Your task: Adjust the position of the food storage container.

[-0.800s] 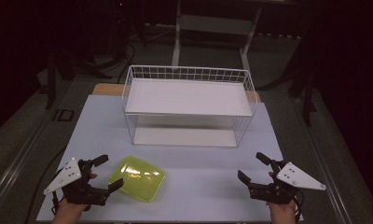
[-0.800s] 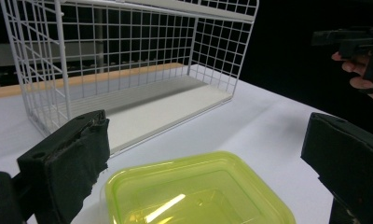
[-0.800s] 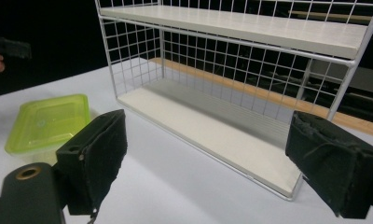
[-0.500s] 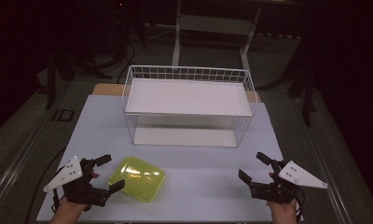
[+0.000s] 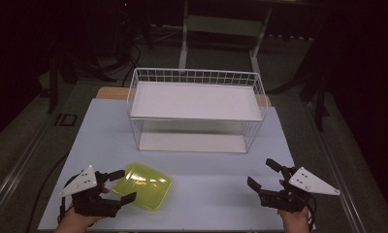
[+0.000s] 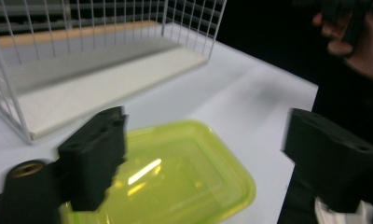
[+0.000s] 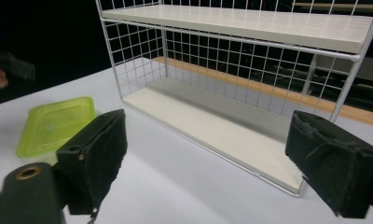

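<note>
**High view: two grippers, one yellow tray, one wire rack**

High view, nearest first: the left gripper (image 5: 119, 187) sits at the bench's near left corner, jaws spread to either side of the near-left end of the single yellow-green tray (image 5: 143, 185), not pressing it. The right gripper (image 5: 262, 175) is at the near right corner, jaws apart and empty. Toward the far edge stands one white wire rack (image 5: 196, 114) with two shelves.

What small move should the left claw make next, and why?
Probably ease forward and close on the yellow lid: the left claw stands open with the lid's near edge between its jaws, not yet pressed.
</note>
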Action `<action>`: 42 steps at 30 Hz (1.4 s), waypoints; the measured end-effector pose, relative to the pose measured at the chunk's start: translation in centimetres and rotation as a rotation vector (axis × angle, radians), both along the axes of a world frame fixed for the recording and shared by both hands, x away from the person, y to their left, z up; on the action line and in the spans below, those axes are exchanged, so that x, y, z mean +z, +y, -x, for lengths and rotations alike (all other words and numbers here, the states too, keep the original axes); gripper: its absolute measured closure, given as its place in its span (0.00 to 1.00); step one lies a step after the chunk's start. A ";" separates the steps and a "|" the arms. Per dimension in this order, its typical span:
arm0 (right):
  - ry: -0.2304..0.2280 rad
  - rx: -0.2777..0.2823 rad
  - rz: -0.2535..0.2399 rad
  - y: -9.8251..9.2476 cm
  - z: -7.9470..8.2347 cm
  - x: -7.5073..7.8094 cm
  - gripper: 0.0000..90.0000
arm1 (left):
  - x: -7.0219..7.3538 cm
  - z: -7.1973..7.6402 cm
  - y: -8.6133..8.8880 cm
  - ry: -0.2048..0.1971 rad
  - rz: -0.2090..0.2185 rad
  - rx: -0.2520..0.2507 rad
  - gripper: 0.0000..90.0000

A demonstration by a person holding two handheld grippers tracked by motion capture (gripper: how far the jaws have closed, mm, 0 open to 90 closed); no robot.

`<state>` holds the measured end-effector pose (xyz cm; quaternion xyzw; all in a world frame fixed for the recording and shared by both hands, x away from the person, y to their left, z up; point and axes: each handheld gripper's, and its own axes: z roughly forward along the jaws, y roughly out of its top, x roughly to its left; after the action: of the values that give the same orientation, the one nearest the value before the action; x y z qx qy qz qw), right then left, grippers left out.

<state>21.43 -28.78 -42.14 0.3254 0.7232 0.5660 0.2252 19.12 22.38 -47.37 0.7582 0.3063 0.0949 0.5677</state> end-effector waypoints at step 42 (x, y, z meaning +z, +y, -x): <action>0.045 0.028 -0.014 -0.1 -0.3 -0.3 0.15 | -4.3 -1.8 -5.4 0.093 -0.223 -0.174 1.00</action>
<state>21.76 -28.91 -42.42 0.3295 0.7286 0.5668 0.1984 20.94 16.99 -51.66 0.8438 0.2532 0.0435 0.4712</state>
